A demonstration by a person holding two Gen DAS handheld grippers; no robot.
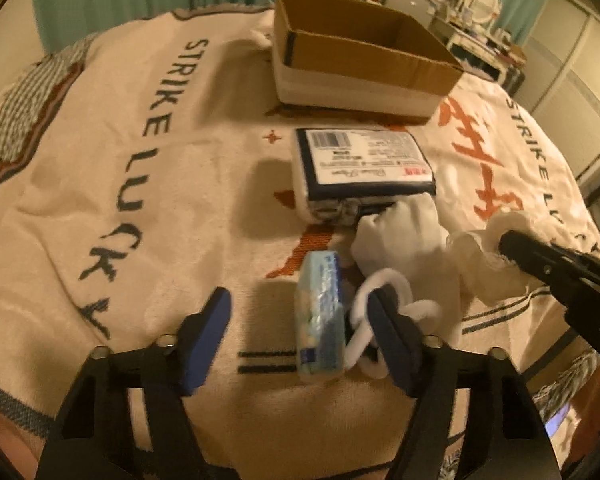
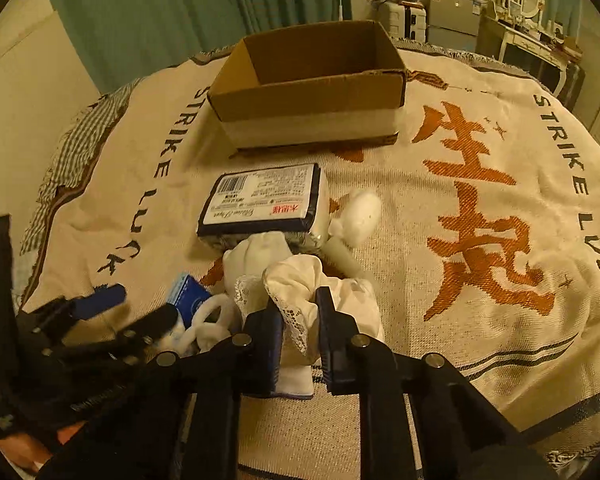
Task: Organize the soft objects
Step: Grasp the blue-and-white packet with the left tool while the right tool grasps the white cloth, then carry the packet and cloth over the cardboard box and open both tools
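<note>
The cardboard box (image 2: pixel 308 92) looks empty, so sorting seems hardly begun; the right gripper (image 2: pixel 298 336) is clamped on a lace cloth (image 2: pixel 296 280); the left gripper (image 1: pixel 300 340) stands apart around a tissue pack (image 1: pixel 320 320) on the blanket (image 1: pixel 140 220).

On the cream woven blanket (image 2: pixel 480 320) with orange characters, the open brown cardboard box (image 2: pixel 312 92) stands at twelve o'clock. The navy-edged wrapped tissue pack (image 2: pixel 260 200) lies just before it at centre. A white cloth bundle (image 2: pixel 260 260) touches that pack's near edge, with the small blue tissue packet (image 1: pixel 320 316) at six o'clock beside a white looped band (image 1: pixel 380 304).
</note>
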